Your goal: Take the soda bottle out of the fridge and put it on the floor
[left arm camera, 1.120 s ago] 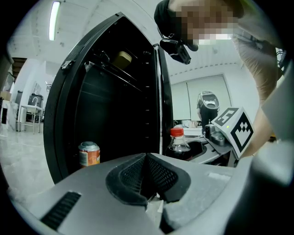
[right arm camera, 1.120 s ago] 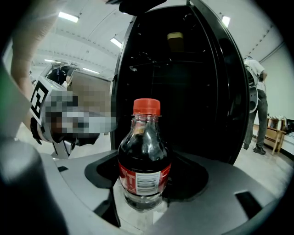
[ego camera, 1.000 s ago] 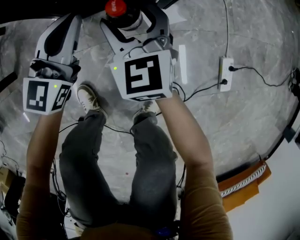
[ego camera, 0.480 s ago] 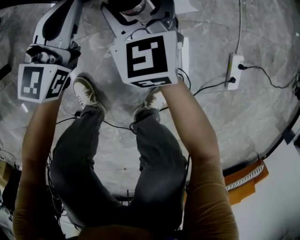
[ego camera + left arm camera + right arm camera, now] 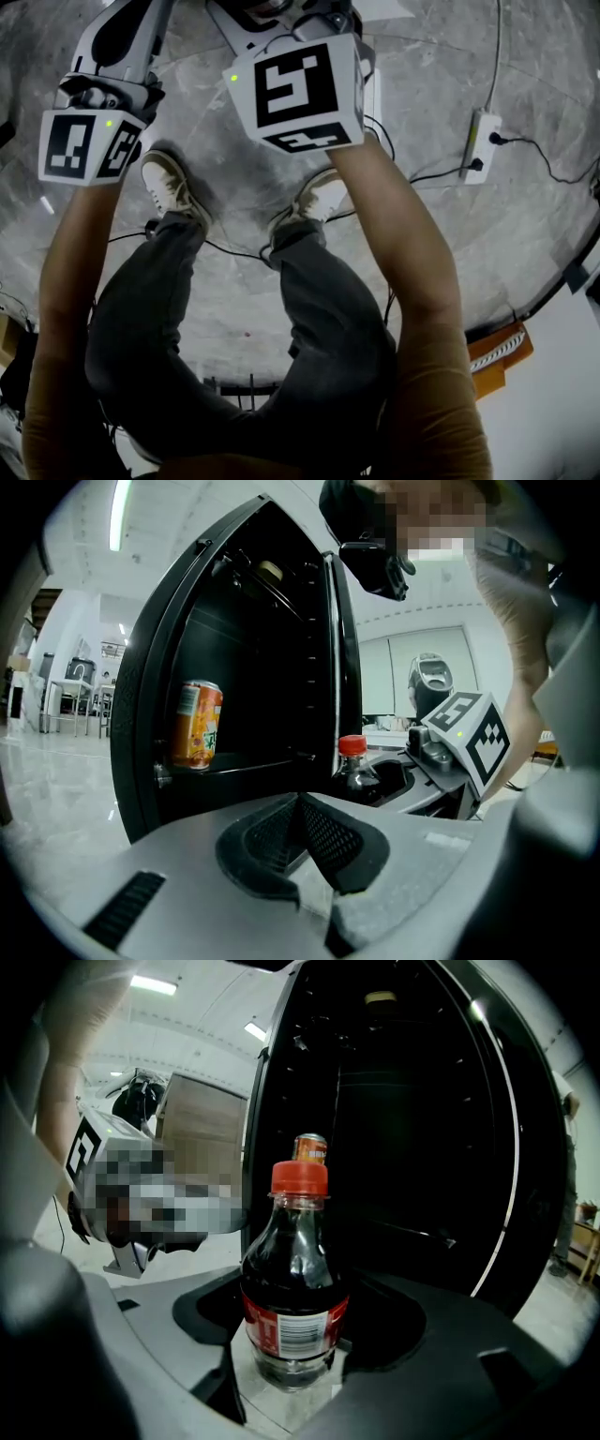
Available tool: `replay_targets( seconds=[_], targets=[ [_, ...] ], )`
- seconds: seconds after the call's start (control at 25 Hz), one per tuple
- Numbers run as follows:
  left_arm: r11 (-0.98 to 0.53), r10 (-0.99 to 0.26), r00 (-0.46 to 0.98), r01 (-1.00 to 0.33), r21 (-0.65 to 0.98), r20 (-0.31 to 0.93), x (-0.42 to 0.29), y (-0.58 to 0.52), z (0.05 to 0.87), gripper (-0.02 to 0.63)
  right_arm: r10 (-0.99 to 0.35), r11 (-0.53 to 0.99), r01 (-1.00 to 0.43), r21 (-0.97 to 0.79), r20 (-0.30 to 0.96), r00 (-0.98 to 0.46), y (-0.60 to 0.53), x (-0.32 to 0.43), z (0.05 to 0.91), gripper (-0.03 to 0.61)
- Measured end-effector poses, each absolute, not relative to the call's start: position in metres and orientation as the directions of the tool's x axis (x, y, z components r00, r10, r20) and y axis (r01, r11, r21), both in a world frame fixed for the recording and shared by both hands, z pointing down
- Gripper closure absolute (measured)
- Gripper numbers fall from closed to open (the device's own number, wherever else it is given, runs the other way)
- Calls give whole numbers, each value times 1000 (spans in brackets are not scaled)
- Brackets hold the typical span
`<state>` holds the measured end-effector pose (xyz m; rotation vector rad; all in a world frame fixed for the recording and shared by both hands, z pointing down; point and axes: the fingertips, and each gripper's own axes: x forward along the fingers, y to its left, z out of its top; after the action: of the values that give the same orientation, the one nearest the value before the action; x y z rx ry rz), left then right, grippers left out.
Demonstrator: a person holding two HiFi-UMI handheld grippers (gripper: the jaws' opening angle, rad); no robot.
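Right gripper view: your right gripper [image 5: 291, 1358] is clamped on the soda bottle [image 5: 292, 1283], held upright just before the open fridge [image 5: 412, 1129] — an orange can [image 5: 310, 1147] stands on a shelf inside. Your left gripper [image 5: 305, 841] has its jaws together, empty.

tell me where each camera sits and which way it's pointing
Head view: on the person's head, facing steeply down at the floor; shows both arms, legs, shoes and both grippers' marker cubes.
Left gripper view: rides the left gripper, facing the open fridge; its shut, empty jaws show.
Right gripper view: rides the right gripper, facing the fridge; jaws grip the soda bottle.
Shared: both gripper views show the fridge, the orange can and the bottle.
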<state>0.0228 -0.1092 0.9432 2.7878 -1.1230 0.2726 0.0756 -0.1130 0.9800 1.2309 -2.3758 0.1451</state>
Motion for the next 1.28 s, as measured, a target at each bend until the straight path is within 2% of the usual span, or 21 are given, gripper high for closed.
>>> replay_targets(
  seconds=[0.48,1.28],
  targets=[
    [-716,-662,702,-696,55,262,23,-126,1009,612,-669,664,-736,130,543,-508,-119,69,1051,278],
    [-734,-622,700,-677,49,352,30,-129,1082,612,-717,547,-833,77,556,-420,-132,55,1141,278]
  ],
)
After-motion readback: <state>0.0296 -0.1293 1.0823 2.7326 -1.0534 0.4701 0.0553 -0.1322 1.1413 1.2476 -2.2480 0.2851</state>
